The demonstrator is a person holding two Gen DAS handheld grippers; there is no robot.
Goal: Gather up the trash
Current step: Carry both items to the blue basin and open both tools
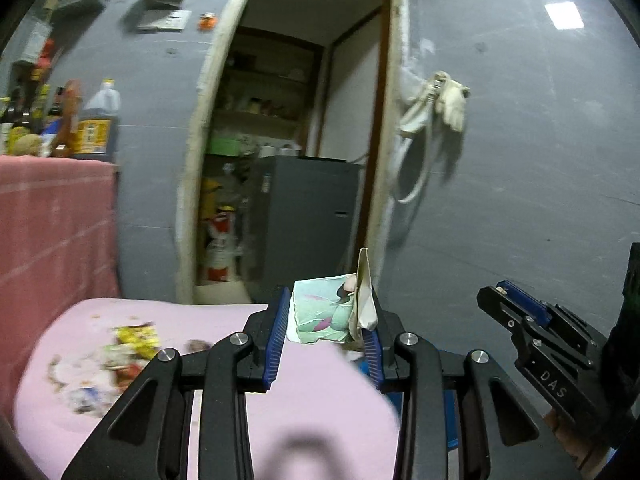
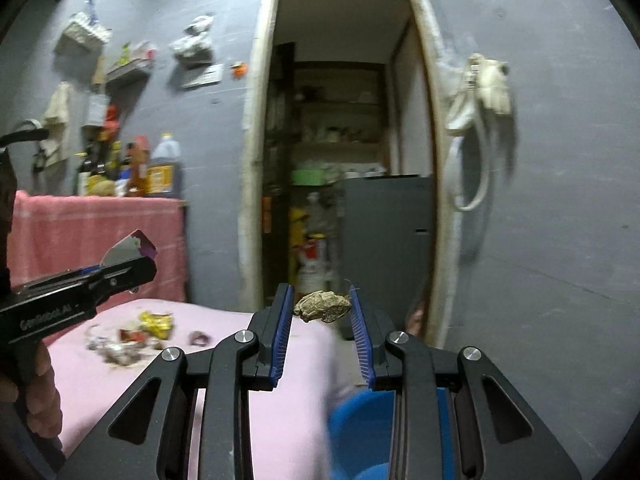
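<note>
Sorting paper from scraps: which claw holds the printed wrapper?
The left claw: its wrapper is flat, pale green, printed. The right claw grips a brown crumpled lump.

Table in front, litter on its left part. Bucket right of table. Doorway behind; fridge inside it.

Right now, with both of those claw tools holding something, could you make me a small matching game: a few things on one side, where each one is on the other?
Things:
1. printed wrapper
2. brown crumpled wad
3. yellow wrapper
4. blue bin

Places:
A. lying on the pink tabletop
B. low down, beside the table
C. between the right gripper's pads
D. between the left gripper's pads

Pairs: 1-D, 2-C, 3-A, 4-B
</note>
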